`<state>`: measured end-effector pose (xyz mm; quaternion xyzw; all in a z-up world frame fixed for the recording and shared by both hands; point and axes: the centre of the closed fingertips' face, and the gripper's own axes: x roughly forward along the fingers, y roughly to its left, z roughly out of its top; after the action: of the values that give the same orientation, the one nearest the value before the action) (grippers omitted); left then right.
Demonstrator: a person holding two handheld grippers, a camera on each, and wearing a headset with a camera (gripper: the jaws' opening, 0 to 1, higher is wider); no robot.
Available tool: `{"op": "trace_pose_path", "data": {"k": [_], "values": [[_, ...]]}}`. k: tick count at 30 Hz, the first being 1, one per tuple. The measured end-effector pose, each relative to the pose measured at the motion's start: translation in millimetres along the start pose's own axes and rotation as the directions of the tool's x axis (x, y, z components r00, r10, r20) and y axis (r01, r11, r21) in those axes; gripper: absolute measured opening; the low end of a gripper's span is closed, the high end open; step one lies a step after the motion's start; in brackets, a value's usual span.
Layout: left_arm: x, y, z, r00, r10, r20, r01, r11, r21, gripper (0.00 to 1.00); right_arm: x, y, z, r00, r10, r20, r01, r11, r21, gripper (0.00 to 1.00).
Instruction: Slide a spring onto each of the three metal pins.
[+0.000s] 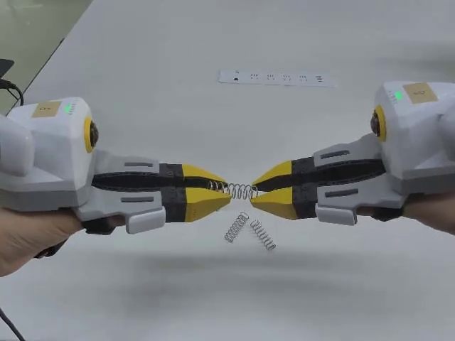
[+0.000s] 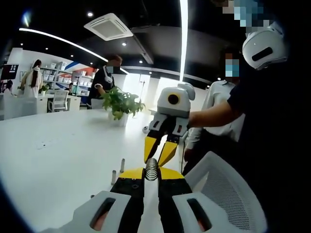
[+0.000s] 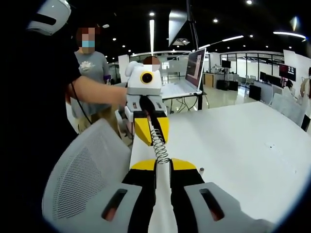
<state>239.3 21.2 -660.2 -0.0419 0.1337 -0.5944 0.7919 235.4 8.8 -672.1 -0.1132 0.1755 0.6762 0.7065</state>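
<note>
A: Surface?
B: White table (image 1: pixel 142 71), matte. Power strip (image 1: pixel 276 77) at 12 o'clock in the head view, greenish floor (image 1: pixel 28 28) at 10.
A: Ceiling?
B: Dark. In the left gripper view, AC cassette (image 2: pixel 108 26) at 11, linear light strip (image 2: pixel 183 29) at 12, recessed spots nearby.
A: Furniture?
B: Potted plant (image 2: pixel 120 103) on the table near centre, shelving (image 2: pixel 53 77) at 9, white mesh chair (image 2: pixel 228 189) at 4. In the right gripper view, open laptop (image 3: pixel 194 68) at 1, glazed partitions (image 3: pixel 243 63) at 2, pale floor beneath them.
</note>
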Motion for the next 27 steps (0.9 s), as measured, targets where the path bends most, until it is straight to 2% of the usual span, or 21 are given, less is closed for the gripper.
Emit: {"op": "trace_pose_path", "data": {"k": [5, 9, 19, 27], "values": [[1.1, -0.2, -0.5, 1.0000, -0.003, 0.000, 0.003, 1.000, 0.001, 0.01, 0.1, 0.0, -0.7, 1.0000, 0.007, 0.003, -0.007, 1.000, 0.010, 0.08], [1.8, -0.3, -1.1, 1.0000, -0.005, -0.002, 0.005, 1.000, 0.001, 0.01, 0.1, 0.6, -1.9, 0.9999, 0.010, -0.008, -0.011, 1.000, -0.020, 0.08], [2.3, -2.0, -0.6, 0.9999, -0.014, 0.000, 0.014, 1.000, 0.000, 0.01, -0.5, 1.9, -2.7, 0.9997, 0.023, -0.013, -0.023, 1.000, -0.019, 0.09], [1.3, -3.3, 0.2, 0.9998, -0.017, 0.006, 0.017, 1.000, 0.005, 0.01, -1.0, 4.0, -0.5, 0.9994, 0.032, -0.017, -0.033, 0.998, -0.047, 0.08]]}}
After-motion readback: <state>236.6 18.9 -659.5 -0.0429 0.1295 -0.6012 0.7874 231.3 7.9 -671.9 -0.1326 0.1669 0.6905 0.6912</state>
